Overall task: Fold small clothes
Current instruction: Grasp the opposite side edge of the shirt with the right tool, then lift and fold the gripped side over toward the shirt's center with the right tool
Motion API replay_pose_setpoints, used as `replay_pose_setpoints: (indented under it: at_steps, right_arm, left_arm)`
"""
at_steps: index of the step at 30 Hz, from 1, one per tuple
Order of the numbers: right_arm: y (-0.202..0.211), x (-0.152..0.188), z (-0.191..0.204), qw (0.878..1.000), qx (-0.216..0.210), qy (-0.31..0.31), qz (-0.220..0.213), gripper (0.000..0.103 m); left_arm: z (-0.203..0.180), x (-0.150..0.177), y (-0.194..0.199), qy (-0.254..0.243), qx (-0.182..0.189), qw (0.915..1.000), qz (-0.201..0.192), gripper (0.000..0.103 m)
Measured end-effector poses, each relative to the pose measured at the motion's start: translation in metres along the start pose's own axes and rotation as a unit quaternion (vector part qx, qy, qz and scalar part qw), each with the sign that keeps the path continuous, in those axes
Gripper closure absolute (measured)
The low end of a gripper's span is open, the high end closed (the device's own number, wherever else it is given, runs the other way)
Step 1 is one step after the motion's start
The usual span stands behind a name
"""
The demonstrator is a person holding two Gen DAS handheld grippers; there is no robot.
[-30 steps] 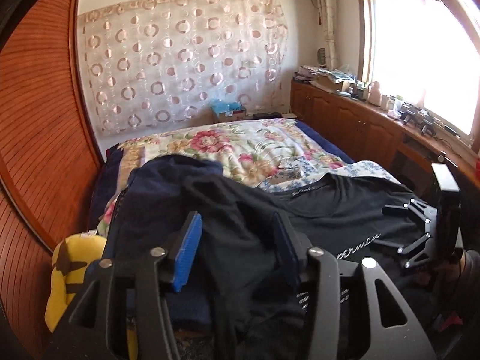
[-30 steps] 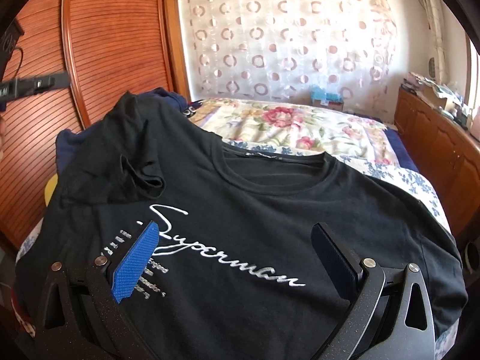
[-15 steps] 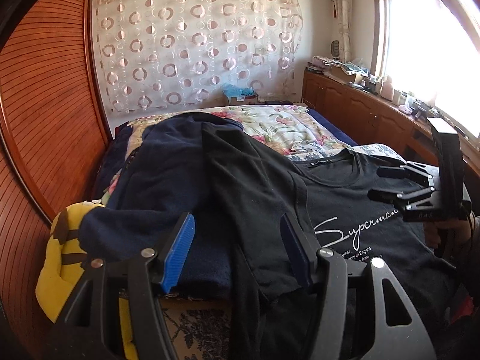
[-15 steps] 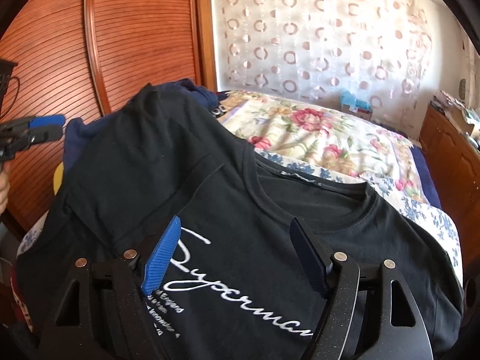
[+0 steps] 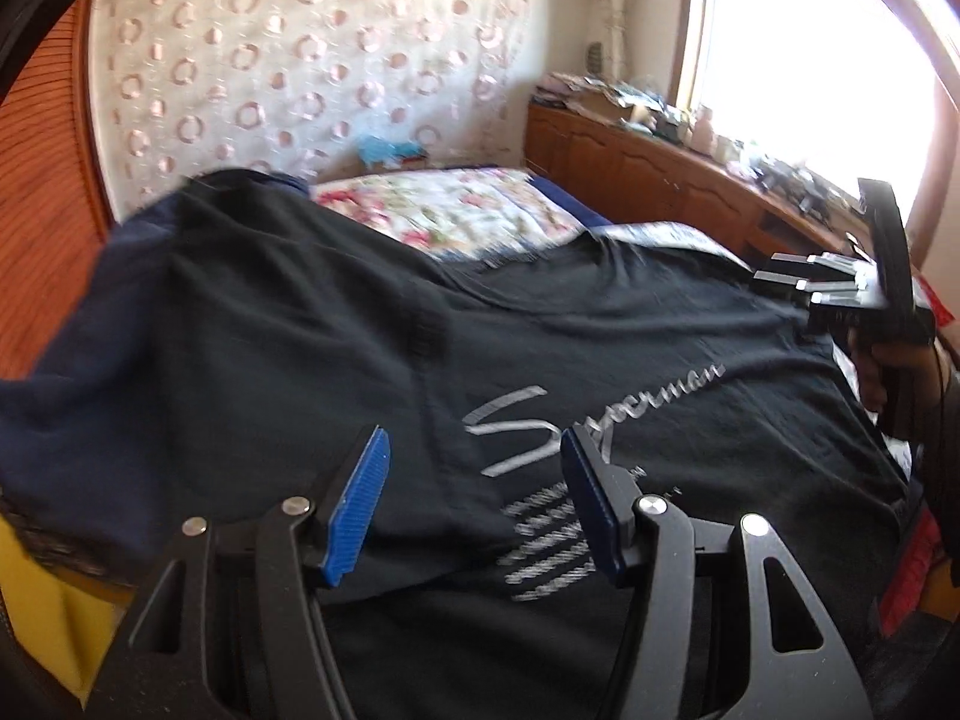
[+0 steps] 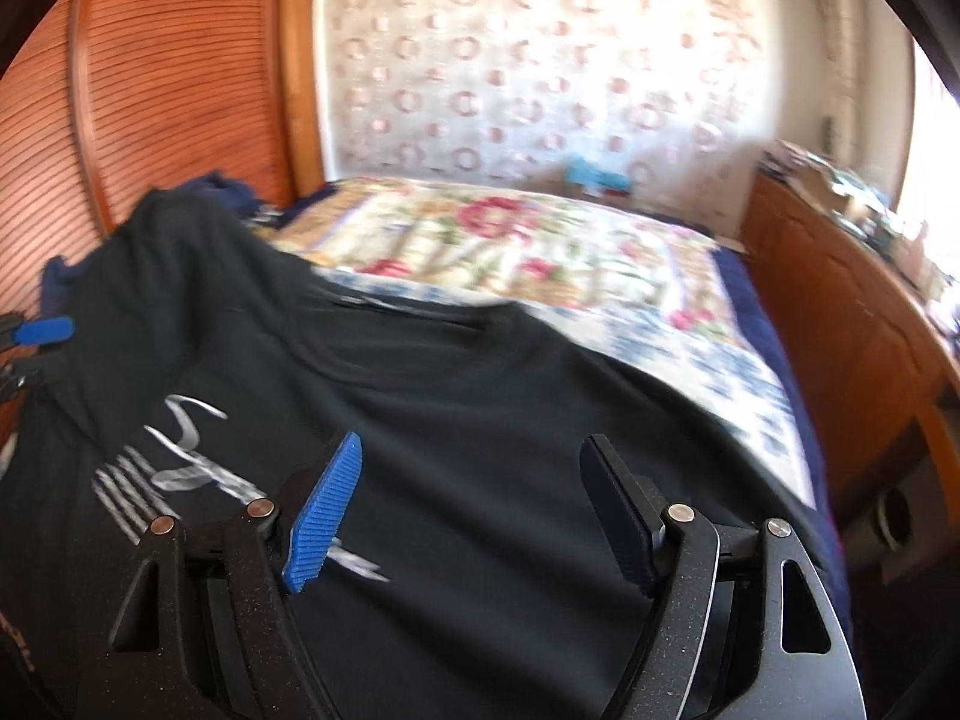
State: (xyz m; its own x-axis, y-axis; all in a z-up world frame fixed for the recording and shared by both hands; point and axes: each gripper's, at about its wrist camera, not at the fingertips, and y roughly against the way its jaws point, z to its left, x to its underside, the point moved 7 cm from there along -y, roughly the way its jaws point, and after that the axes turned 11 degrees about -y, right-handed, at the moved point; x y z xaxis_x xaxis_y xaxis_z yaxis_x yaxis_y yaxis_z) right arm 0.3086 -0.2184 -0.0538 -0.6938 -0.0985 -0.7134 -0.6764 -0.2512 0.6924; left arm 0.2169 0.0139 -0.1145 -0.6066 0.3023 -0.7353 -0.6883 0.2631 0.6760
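A black T-shirt (image 5: 540,360) with silver lettering lies spread on the bed (image 6: 540,252), directly under and ahead of both tools. The left hand-held gripper (image 5: 474,504) hangs above its printed chest, blue pads apart, gripping nothing. The right hand-held gripper (image 6: 474,510) hangs over plain fabric beside the print, pads likewise apart and empty.
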Motion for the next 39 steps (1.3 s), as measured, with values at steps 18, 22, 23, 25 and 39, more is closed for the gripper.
replay_pose_setpoints:
  at_steps: [18,22,23,25,39]
  right_arm:
    - [0.036,0.052,-0.159,0.990,0.091,-0.093,0.050,0.031]
    - [0.036,0.060,-0.166,0.989,0.081,-0.103,0.065,0.040]
    - [0.035,0.062,-0.167,0.989,0.079,-0.107,0.070,0.043]
    - [0.035,0.066,-0.169,0.988,0.075,-0.111,0.077,0.047]
    - [0.050,0.058,-0.151,0.992,0.103,-0.047,0.048,0.100]
  left_arm:
    - [-0.031,0.021,-0.044,-0.041,-0.001,0.9966,0.071,0.042]
    - [-0.032,0.020,-0.045,-0.046,-0.001,0.9962,0.073,0.038]
    - [-0.033,0.020,-0.046,-0.047,-0.001,0.9962,0.074,0.036]
    - [-0.034,0.020,-0.046,-0.049,-0.001,0.9961,0.074,0.035]
    - [-0.034,0.018,-0.050,-0.048,-0.002,0.9960,0.075,0.031]
